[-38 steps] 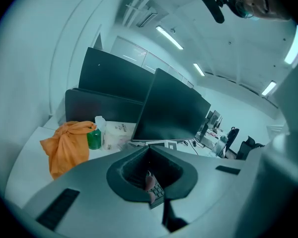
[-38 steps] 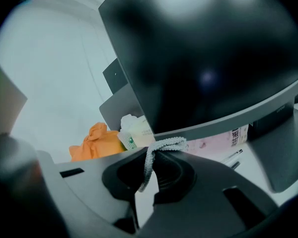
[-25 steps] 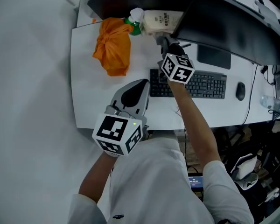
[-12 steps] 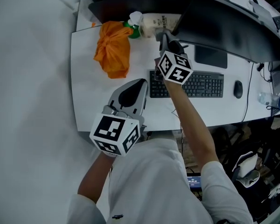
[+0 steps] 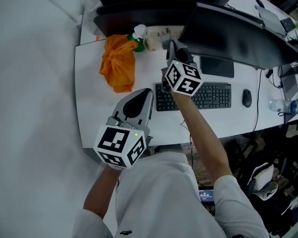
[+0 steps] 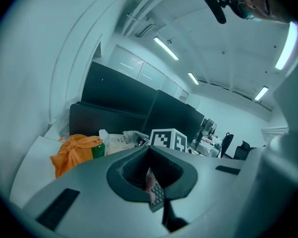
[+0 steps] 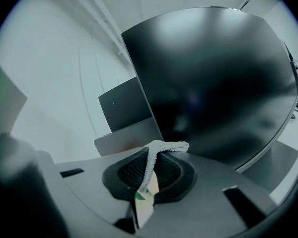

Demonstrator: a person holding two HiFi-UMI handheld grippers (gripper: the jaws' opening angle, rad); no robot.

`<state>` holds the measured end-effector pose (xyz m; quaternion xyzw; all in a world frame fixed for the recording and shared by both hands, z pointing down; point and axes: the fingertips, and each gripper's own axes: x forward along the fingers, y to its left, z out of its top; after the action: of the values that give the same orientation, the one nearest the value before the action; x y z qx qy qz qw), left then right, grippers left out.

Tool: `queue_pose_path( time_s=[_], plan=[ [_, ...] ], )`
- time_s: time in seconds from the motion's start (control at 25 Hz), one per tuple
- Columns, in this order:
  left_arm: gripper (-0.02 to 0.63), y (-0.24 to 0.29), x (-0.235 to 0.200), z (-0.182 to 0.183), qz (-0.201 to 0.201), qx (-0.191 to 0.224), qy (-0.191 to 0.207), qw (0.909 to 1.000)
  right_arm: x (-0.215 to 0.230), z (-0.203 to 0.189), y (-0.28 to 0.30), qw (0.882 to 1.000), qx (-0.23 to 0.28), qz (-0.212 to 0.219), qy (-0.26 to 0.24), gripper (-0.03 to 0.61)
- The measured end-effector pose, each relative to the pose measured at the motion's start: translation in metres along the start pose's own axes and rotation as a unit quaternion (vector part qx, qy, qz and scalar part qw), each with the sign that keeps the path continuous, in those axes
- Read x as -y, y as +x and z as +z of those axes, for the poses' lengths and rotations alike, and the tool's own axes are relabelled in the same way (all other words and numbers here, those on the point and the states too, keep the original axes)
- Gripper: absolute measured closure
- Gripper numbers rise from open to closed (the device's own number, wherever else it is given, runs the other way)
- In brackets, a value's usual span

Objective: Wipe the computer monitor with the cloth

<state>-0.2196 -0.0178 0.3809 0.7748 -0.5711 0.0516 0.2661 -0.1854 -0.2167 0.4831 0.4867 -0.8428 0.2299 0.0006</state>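
Right gripper (image 5: 172,47): jaws closed, pinching a narrow fold of white woven cloth (image 7: 165,145). The fold's free end sticks out past the jaw tips toward the wide black computer monitor (image 7: 218,78). The cloth is near the lower left of the screen and looks apart from the glass; contact cannot be confirmed.

Left gripper (image 5: 141,95): jaws together, nothing between them. It hangs low over the front of the white desk (image 5: 97,113), well apart from the screen.

Other items:
- crumpled orange fabric bundle (image 5: 118,63), lying on the desk at left
- green-and-white bottle (image 5: 138,33), just beside the bundle
- white printed packet (image 5: 158,33), next to the bottle
- black keyboard (image 5: 208,95), below the monitor

Step in hand (judgement): bring the cloth to the screen and begin wiping.
- Only a little cloth shows beyond the tips, so present the fabric first, not the hard jaw ends.
- Tilt the gripper so the loose end lies flat on the glass.
- Use light pressure and long overlapping passes from one edge across.
- The monitor stands on a stand and may rock, so the idle left gripper could steady its frame.
- Keep the grip firm, since a thin pinch may slip out.

Writing:
- The packet carries dark print, too small to read.
- Each gripper cube bears black-and-white square markers.
- No brand is legible on the monitor or keyboard.
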Motion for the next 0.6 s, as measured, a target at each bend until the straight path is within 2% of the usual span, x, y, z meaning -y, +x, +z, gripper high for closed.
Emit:
queue_pose_path(
  time_s=[0.6],
  plan=[
    [0.600,-0.003,0.006,0.033,-0.009,0.031,0.017,0.9993,-0.023,0.067,-0.018,0.999,0.039,0.008,0.030,0.558]
  ],
)
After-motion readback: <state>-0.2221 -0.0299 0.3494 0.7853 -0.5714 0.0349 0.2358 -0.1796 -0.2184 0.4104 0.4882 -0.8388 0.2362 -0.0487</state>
